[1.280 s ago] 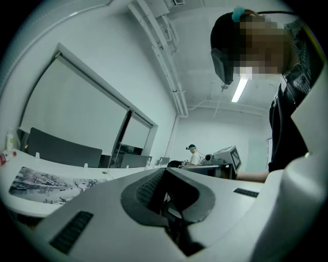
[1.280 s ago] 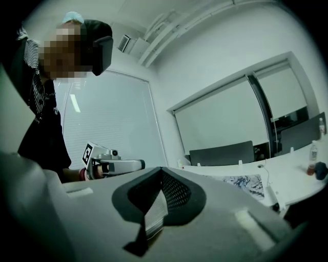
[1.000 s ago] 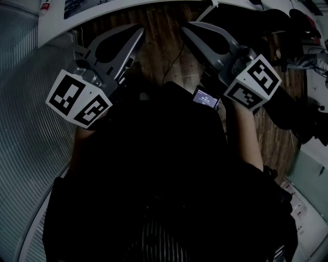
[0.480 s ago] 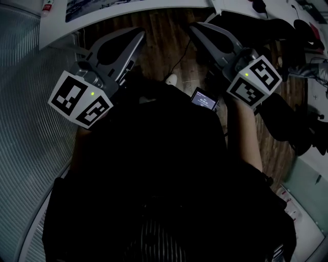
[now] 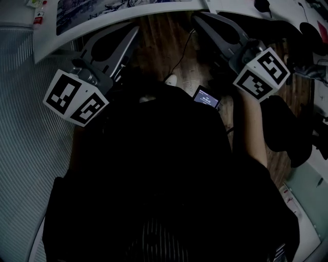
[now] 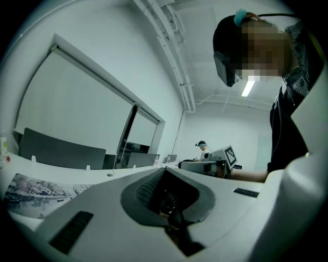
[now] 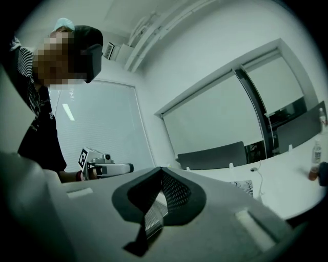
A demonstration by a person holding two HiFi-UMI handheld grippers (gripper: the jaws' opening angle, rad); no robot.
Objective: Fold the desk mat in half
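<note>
The desk mat (image 5: pixel 110 9) is a printed picture sheet lying flat on the white desk (image 5: pixel 56 41) at the top of the head view. It also shows low at the left in the left gripper view, as the mat (image 6: pixel 36 189), and past the jaws in the right gripper view (image 7: pixel 241 188). My left gripper (image 5: pixel 134 29) is held level just short of the desk edge, jaws together and empty. My right gripper (image 5: pixel 197 18) is beside it, tips at the desk edge, also shut on nothing. Neither touches the mat.
A small lit device (image 5: pixel 206 97) hangs at my waist, with a cable over the wood floor (image 5: pixel 164 46). Dark chairs (image 5: pixel 287 128) stand at the right. Grey partition screens (image 6: pixel 61 151) line the desk's far side, and a bottle (image 7: pixel 315 153) stands on it.
Both grippers have moved forward toward the desk. The desk edge and the printed mat have come further into the head view.
</note>
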